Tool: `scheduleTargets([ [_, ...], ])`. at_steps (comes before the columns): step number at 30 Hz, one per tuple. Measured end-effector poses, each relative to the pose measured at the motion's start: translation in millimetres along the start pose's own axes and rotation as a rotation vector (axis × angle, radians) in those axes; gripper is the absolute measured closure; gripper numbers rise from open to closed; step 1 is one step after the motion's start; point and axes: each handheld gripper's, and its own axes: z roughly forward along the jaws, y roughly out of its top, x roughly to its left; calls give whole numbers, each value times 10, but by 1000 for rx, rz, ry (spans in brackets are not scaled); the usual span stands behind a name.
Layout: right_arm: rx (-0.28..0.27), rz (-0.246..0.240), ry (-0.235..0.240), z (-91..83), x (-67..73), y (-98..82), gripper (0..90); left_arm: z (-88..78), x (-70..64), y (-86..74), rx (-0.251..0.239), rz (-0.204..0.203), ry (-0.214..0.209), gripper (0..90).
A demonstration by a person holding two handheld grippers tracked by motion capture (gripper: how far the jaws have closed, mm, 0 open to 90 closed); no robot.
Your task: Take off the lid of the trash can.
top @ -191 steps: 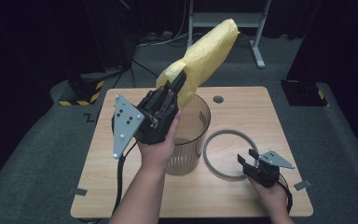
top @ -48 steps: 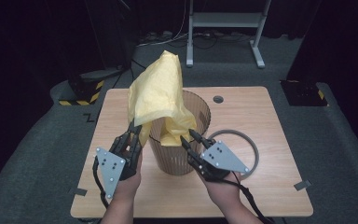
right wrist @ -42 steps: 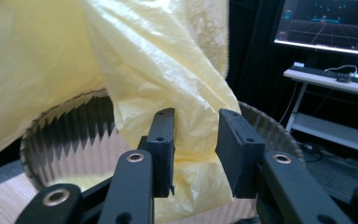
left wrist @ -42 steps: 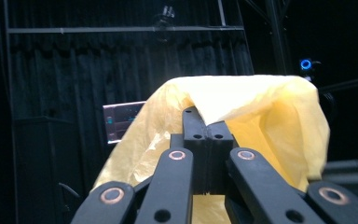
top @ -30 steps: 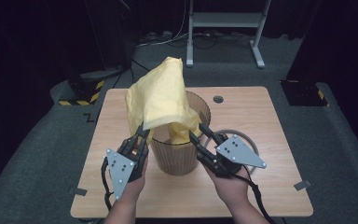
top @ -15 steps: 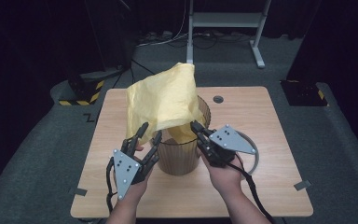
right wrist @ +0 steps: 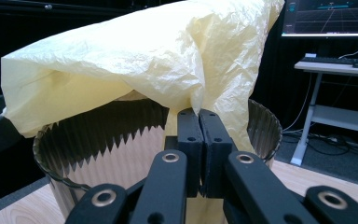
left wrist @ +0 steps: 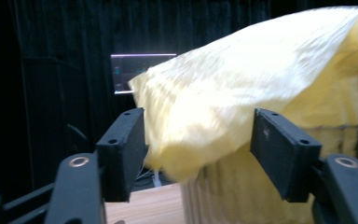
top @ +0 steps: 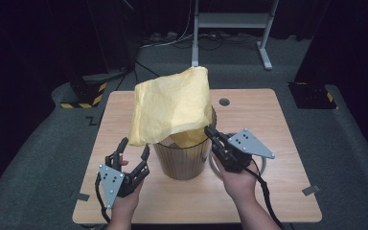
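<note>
1. Since the frame half a second earlier, the left gripper (top: 133,154) has dropped lower beside the bin (top: 184,155) and let go of the yellow bag (top: 172,108); its jaws have just been opening, and the bag's loose left side now droops over the bin's rim instead of being pulled outward.
2. One bin stands on the table (top: 268,115): a ribbed, see-through tub, upright, near the middle of the tabletop.
3. One yellow bag sits partly inside the bin, with most of it billowing up above the rim and hanging out past the left side.
4. There are two grippers, one in each hand, both at the near side of the bin.
5. The left gripper is open. In its own view the two black pads (left wrist: 123,149) stand well apart, with the bag's drooping edge (left wrist: 242,107) beyond them and not pressed by either.
6. The right gripper (top: 210,131) is closed on the bag at the bin's right rim. In its own view the two jaws (right wrist: 198,140) meet flat together, with the bag's edge (right wrist: 135,60) running down into them just over the rim (right wrist: 261,121).
7. One ring (top: 262,165) lies flat on the table to the right of the bin, largely hidden under the right hand (top: 237,179).
8. One small round hole (top: 224,101) shows in the tabletop behind the bin.
9. Two pieces of grey tape (top: 311,190) mark the table's near corners.
</note>
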Motion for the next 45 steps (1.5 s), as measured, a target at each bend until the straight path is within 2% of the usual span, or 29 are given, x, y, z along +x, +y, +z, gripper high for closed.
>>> scheduleTargets([
  [5, 6, 15, 4, 0, -15, -16, 883, 30, 31, -42, 10, 3, -19, 324],
  [6, 12, 17, 14, 16, -4, -24, 880, 90, 48, -26, 16, 0, -43, 431],
  [7, 12, 17, 14, 16, -4, -24, 880, 90, 48, -26, 16, 0, -43, 502],
  [8, 21, 21, 30, 30, 20, -34, 868, 132, 83, 18, 10, -12, -42, 647],
  [9, 21, 21, 30, 30, 20, -34, 868, 132, 83, 18, 10, -12, -42, 721],
  [10, 22, 22, 33, 29, 27, -34, 858, 139, 98, 62, -6, -29, -40, 721],
  [11, 17, 24, 46, 11, 36, -25, 815, 130, 92, 131, -30, -22, -19, 836],
  [12, 17, 24, 46, 11, 36, -25, 815, 130, 92, 131, -30, -22, -19, 857],
  [13, 15, 30, 53, -7, 40, -17, 784, 122, 81, 168, -56, -21, -15, 857],
  [14, 5, 44, 69, -52, 38, 4, 732, 84, 59, 240, -96, -3, -3, 875],
  [15, 5, 44, 69, -52, 38, 4, 732, 84, 59, 240, -96, -3, -3, 877],
  [20, -33, 39, 86, -232, 59, 56, 693, -34, 34, 356, -155, 5, 24, 880],
  [22, -71, 27, 80, -319, 76, 127, 708, -49, 23, 368, -157, 10, 23, 880],
  [24, -81, 20, 69, -323, 82, 168, 716, -54, 3, 376, -161, 15, 24, 881],
  [25, -98, -7, 50, -279, 87, 285, 720, -49, -6, 382, -161, 15, 24, 881],
  [26, -106, -14, 42, -243, 88, 364, 721, -49, -6, 382, -161, 15, 24, 880],
  [27, -106, -14, 42, -243, 88, 364, 721, -44, -11, 388, -160, 19, 22, 880],
  [29, -136, -27, 25, -150, 72, 572, 723, -39, -18, 401, -163, 21, 20, 880],
  [30, -147, -28, 8, -31, 41, 725, 723, -47, -22, 415, -173, 23, 19, 880],
  [31, -147, -28, 8, -31, 41, 725, 723, -47, -22, 415, -173, 23, 19, 880],
  [32, -141, -23, 5, 7, 32, 751, 723, -57, -20, 427, -173, 27, 18, 880],
  [33, -111, -17, -3, 121, 4, 780, 728, -71, -18, 440, -181, 33, 21, 880],
  [34, -42, -5, -2, 278, -28, 731, 745, -78, -16, 446, -185, 33, 21, 880],
  [35, 42, -7, 2, 420, -44, 598, 756, -89, -11, 452, -184, 35, 21, 880],
  [36, 73, -15, 3, 473, -41, 498, 756, -119, -7, 458, -190, 35, 17, 880],
  [37, 73, -15, 3, 473, -41, 498, 756, -119, -7, 458, -190, 35, 17, 880],
  [38, 90, -22, -4, 491, -40, 416, 756, -135, -6, 454, -189, 42, 16, 880],
  [41, 92, 7, 5, 449, -67, 285, 749, -147, -17, 427, -181, 41, 9, 879],
  [45, 63, -4, 7, 346, -52, 298, 719, -94, -53, 393, -164, 34, -8, 878],
])
